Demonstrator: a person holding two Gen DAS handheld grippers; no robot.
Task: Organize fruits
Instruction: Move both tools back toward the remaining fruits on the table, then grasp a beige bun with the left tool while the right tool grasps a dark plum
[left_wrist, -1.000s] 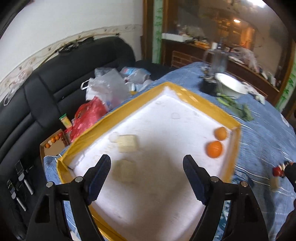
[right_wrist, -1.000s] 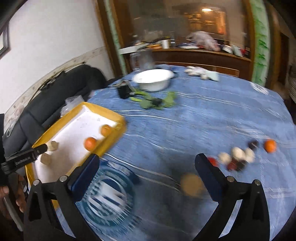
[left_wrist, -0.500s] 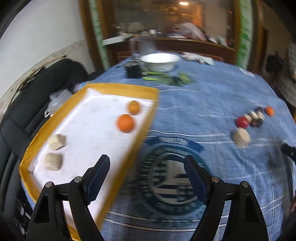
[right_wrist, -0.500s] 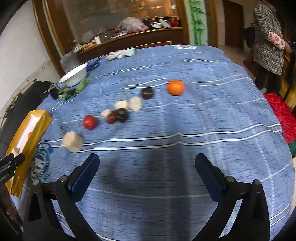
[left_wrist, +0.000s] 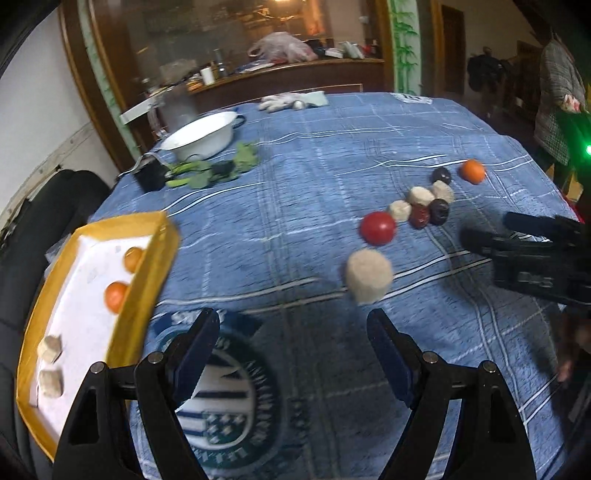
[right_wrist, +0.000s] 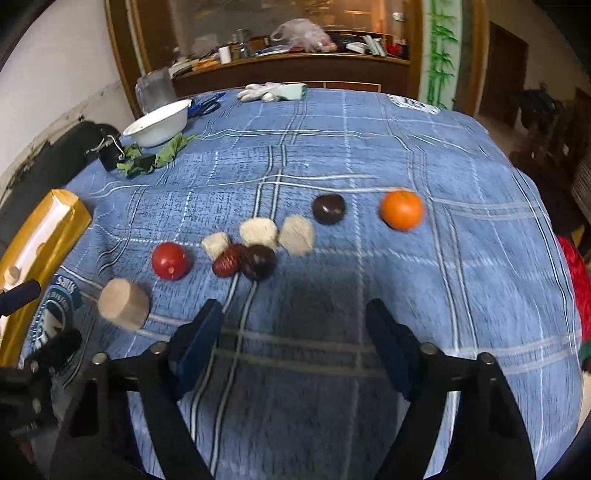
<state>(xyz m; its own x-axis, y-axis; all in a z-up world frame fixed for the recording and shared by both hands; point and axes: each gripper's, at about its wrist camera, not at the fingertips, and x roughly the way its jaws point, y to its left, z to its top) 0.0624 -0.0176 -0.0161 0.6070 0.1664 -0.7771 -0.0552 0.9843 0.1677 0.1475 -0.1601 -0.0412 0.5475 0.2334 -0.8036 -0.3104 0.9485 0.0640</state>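
Both the left gripper (left_wrist: 293, 338) and right gripper (right_wrist: 293, 328) hung wide apart with nothing in them over the woven blue plaid tablecloth (right_wrist: 369, 155), where a smooth round orange (right_wrist: 401, 209) sat right of the fuzzy beige chunks (right_wrist: 258, 232) and glossy red tomato (right_wrist: 168, 260), views having swung off the yellow tray (left_wrist: 147, 266) since earlier.

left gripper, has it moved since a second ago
Yes. The left gripper has swung right, off the yellow tray, which now sits at the view's left edge, toward the loose fruit.
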